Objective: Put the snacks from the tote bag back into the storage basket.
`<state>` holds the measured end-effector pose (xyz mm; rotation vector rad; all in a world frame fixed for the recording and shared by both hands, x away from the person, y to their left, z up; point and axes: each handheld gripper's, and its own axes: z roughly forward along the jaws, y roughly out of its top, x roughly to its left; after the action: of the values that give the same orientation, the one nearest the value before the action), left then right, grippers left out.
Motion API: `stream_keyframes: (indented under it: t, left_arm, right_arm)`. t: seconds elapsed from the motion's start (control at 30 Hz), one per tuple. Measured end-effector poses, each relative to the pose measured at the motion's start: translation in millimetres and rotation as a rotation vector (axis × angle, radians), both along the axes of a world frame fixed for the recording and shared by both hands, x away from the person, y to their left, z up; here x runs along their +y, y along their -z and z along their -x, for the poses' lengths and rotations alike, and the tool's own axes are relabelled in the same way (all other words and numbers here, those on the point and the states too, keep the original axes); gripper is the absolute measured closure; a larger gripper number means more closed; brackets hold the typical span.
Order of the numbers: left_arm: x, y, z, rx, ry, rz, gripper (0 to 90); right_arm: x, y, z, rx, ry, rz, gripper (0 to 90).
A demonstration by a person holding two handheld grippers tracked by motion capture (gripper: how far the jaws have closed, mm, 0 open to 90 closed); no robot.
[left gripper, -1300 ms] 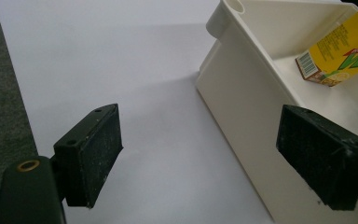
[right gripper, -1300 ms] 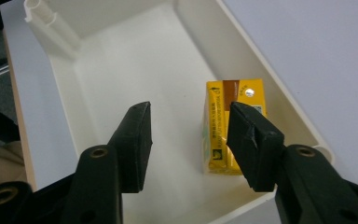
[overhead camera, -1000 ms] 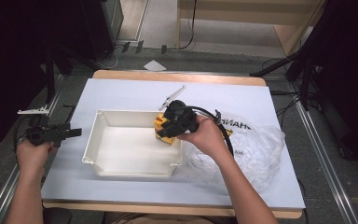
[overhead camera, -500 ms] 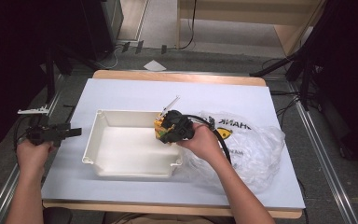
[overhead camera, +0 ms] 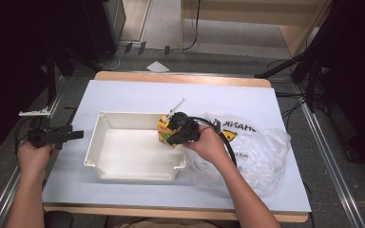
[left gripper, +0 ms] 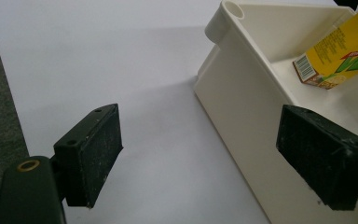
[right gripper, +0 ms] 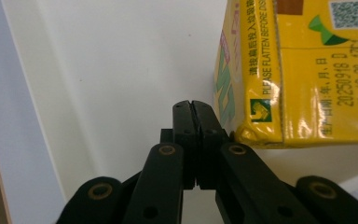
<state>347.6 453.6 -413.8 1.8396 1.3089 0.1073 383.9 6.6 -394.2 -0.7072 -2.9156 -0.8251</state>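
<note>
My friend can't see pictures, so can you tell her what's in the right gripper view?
A yellow drink carton printed with "PLEASE FLATTEN BEFORE" lies inside a white plastic tray, close to the camera. Just beside its lower corner, the right hand-held gripper has its two black jaws pressed shut with nothing between them.

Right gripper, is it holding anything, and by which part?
Nothing: the right gripper is shut on empty air beside the yellow drink carton inside the white plastic tray.
</note>
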Motion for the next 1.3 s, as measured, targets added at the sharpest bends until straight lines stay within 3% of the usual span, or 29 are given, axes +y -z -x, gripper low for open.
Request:
stream_keyframes:
  t: [0.73, 1.3]
  left_arm:
    - [-1.0, -0.3, -0.3, 0.001, 0.004, 0.005, 15.1]
    - [-1.0, 0.0, -0.5, 0.004, 0.006, 0.004, 15.1]
  right_arm:
    - [-12.5, 0.5, -8.5, -0.018, 0.032, -0.003, 90.0]
    - [-16.2, 0.1, -10.6, -0.006, 0.045, -0.013, 89.7]
